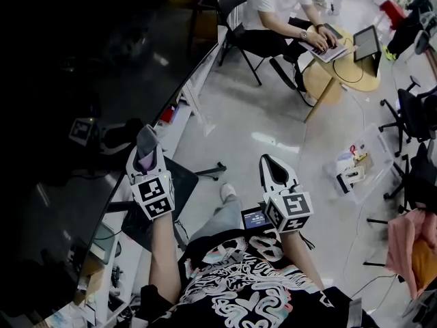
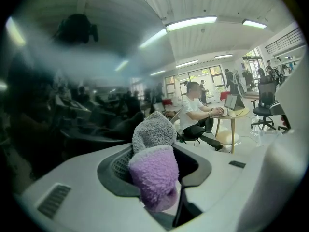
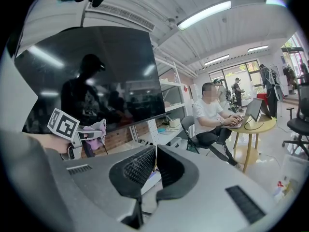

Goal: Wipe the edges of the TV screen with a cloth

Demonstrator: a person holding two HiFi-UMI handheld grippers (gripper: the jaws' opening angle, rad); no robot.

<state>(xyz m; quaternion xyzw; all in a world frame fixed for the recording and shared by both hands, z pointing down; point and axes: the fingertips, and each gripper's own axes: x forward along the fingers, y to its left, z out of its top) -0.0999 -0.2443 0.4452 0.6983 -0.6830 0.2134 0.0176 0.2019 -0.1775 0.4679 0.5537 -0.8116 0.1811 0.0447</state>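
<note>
The dark TV screen (image 1: 61,101) is filling the left side. The right gripper (image 3: 155,166) is hovering well apart from it, jaws pressed together on nothing. The left gripper (image 1: 147,152) is pinching a folded grey-and-purple cloth (image 2: 153,173) by the screen's lower edge.

TV screen (image 1: 68,115) walls off my whole left side, with white shelving (image 1: 183,111) crowding the space under its lower edge. My left claw (image 1: 147,152) works right beside that edge. To the right is open floor (image 1: 273,108), where my right claw (image 1: 272,166) hangs unobstructed. A seated person (image 1: 276,9) and a round surface (image 1: 345,70) block the far right.
</note>
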